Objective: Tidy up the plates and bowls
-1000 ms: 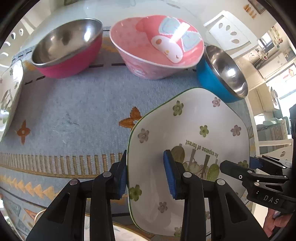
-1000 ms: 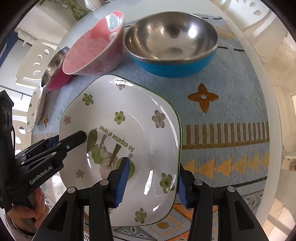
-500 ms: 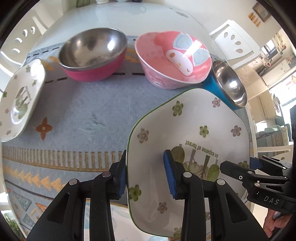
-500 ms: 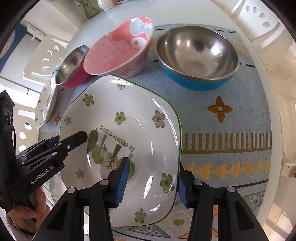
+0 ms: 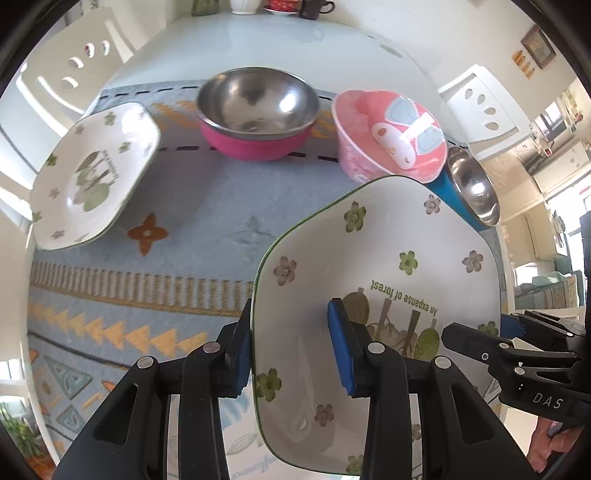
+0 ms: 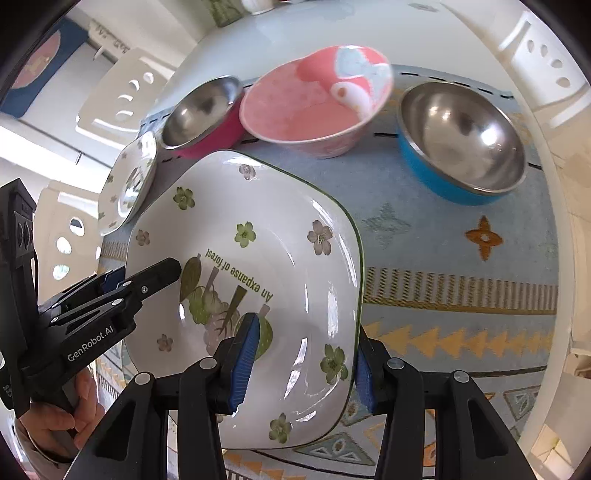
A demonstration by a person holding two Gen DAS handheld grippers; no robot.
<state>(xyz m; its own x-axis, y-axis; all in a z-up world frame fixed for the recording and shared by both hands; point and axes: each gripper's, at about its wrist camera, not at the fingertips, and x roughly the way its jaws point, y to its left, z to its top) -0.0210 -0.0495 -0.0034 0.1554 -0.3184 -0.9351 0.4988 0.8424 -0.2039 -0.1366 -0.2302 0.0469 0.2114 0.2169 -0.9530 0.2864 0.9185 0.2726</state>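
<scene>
A white square plate with flowers and green lettering [image 5: 388, 273] [image 6: 258, 236] hangs above the blue mat, held on both sides. My left gripper [image 5: 291, 350] is shut on its left rim and my right gripper [image 6: 303, 358] is shut on its right rim. A second floral plate [image 5: 92, 173] [image 6: 129, 184] lies at the mat's far left. Behind stand a steel bowl with a pink shell [image 5: 255, 114] [image 6: 203, 114], a pink cartoon bowl [image 5: 388, 136] [image 6: 314, 110] and a steel bowl with a blue shell [image 5: 469, 184] [image 6: 461, 144].
The patterned blue mat [image 5: 203, 206] covers a white table [image 5: 258, 40]. White chairs [image 5: 476, 103] stand around it. Cups and a jar [image 5: 280, 5] sit at the table's far end. A person's hand [image 6: 55, 417] grips the left tool.
Both grippers have lifted the plate and drawn back from the bowls. The second plate at the left has come fully into the left wrist view.
</scene>
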